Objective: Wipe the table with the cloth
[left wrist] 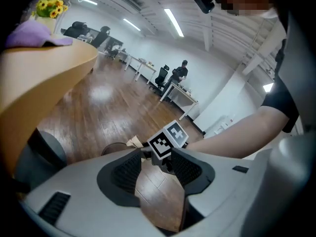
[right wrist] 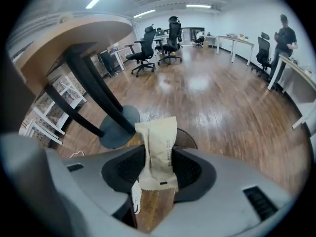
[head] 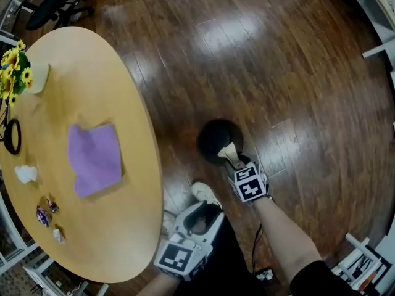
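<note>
Wrapper (right wrist: pixel 158 137) in right claw (right wrist: pixel 158 158) (plainer in right gripper view)

The table (head: pixel 123 227) runs off the left edge — the small bits (head: pixel 42 215) on it are too tiny to identify

On the table (head: pixel 123 227) the cloth (head: pixel 94 158) is laid, with flowers (head: pixel 13 69) beyond it and a tissue (head: pixel 26 174) to its left. The left gripper (head: pixel 202 211) and right gripper (head: pixel 233 159) are held right of the table, over the floor (head: pixel 290 73).

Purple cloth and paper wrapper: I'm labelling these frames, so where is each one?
purple cloth (head: pixel 94 159): head view, middle of the cloth.
paper wrapper (right wrist: pixel 159 149): right gripper view, middle of the strip.
</note>
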`<action>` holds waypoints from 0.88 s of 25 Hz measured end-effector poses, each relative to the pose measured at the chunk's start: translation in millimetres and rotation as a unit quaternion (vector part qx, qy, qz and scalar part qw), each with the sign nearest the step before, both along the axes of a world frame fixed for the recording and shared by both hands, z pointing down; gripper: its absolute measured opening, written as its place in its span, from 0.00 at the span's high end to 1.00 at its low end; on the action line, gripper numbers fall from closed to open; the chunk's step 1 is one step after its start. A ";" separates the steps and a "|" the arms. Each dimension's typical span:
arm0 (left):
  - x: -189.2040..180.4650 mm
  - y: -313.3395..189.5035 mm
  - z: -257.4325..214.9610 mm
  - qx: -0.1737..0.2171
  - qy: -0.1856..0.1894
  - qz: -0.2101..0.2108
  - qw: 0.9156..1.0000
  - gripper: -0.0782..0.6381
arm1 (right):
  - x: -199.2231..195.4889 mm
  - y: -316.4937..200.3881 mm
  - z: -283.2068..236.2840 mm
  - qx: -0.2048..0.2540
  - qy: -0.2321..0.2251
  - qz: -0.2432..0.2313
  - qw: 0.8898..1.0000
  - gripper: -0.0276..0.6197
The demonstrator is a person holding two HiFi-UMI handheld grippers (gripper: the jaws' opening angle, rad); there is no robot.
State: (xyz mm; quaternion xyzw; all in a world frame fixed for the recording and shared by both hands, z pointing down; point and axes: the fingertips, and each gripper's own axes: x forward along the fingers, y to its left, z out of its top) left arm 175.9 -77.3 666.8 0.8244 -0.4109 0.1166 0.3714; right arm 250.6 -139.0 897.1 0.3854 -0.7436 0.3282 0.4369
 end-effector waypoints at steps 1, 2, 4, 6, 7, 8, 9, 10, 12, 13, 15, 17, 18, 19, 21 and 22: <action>0.4 2.8 3.5 -0.004 0.001 0.003 1.000 0.64 | -0.9 -2.0 4.0 0.001 0.001 -0.001 1.000 0.68; 0.7 5.7 6.0 -0.007 0.001 0.006 1.000 0.64 | -1.2 -3.1 7.9 0.001 0.002 -0.002 1.000 0.68; 1.1 11.4 9.9 -0.015 0.000 0.011 1.000 0.64 | -0.2 -3.1 16.7 -0.003 0.005 0.000 1.000 0.68; 0.7 14.9 12.8 -0.023 -0.001 0.015 1.000 0.64 | 1.0 -2.1 24.9 -0.011 0.001 0.010 1.000 0.61; 0.3 15.6 13.4 -0.025 -0.001 0.016 1.000 0.64 | 1.8 -1.8 27.6 -0.015 -0.003 0.017 1.000 0.58; -0.3 15.6 13.4 -0.025 0.000 0.017 1.000 0.64 | 3.0 -1.8 29.1 -0.017 -0.004 0.023 1.000 0.57; -1.1 15.0 12.8 -0.024 0.001 0.018 1.000 0.64 | 4.8 -1.9 29.0 -0.018 -0.005 0.028 0.999 0.57; -2.4 14.1 11.9 -0.022 0.003 0.016 1.000 0.64 | 7.0 -1.9 27.6 -0.017 -0.004 0.033 0.999 0.57; -6.4 11.8 9.0 -0.021 0.007 0.010 1.000 0.64 | 11.1 0.4 21.3 -0.015 -0.005 0.038 0.999 0.57; -8.8 10.6 6.7 -0.023 0.008 0.007 1.000 0.64 | 12.8 3.1 16.8 -0.015 -0.006 0.037 0.999 0.57; -13.7 9.5 1.7 -0.020 0.012 0.002 1.000 0.64 | 15.6 9.0 5.5 -0.011 -0.007 0.036 0.999 0.57; -17.6 11.1 -4.0 -0.023 0.012 0.003 1.000 0.64 | 16.0 13.3 -8.2 -0.003 -0.008 0.034 0.999 0.57; -19.0 11.7 -7.8 -0.024 0.011 0.005 1.000 0.64 | 15.4 14.4 -15.6 0.002 -0.009 0.032 0.999 0.57; -19.9 12.1 -12.1 -0.019 0.013 0.006 1.000 0.64 | 14.7 14.7 -23.8 0.009 -0.010 0.032 0.999 0.57; -21.5 11.3 -22.6 0.003 0.021 0.002 1.000 0.64 | 12.8 13.2 -42.7 0.027 -0.012 0.032 0.999 0.60; -22.2 11.4 -28.8 0.010 0.024 0.000 1.000 0.64 | 11.1 12.2 -53.3 0.037 -0.014 0.031 0.999 0.60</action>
